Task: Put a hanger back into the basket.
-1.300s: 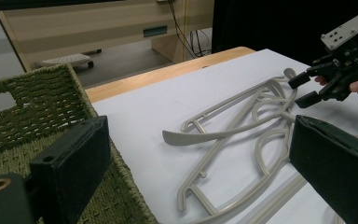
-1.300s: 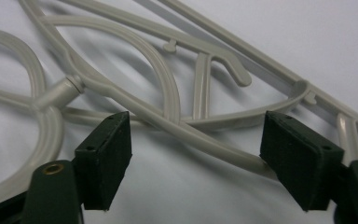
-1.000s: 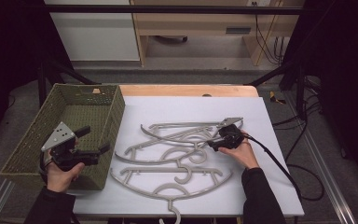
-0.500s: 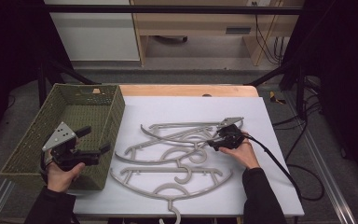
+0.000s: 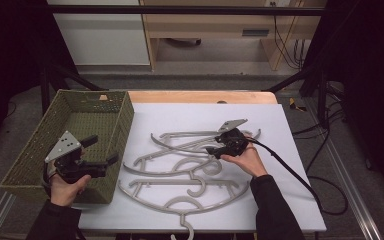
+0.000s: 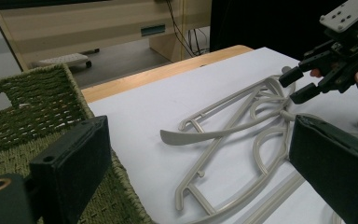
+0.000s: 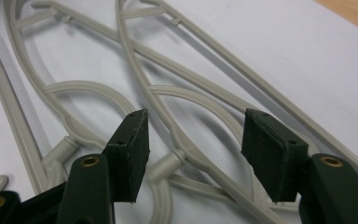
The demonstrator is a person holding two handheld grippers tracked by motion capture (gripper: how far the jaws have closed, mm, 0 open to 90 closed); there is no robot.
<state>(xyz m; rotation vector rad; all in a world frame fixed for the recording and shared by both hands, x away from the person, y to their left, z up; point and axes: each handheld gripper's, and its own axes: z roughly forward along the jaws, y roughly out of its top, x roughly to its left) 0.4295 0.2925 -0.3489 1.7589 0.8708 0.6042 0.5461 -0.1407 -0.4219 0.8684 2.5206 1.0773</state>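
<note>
My right claw sits right of centre in the high view, over the tangle of grey hangers spread on the white table. Its jaws have just been closing and now stand half apart, astride a hanger's neck without pressing it. Since a second ago that hand has lifted a little. My left claw hovers wide open and empty at lower left, above the green basket, where it was before.
</note>
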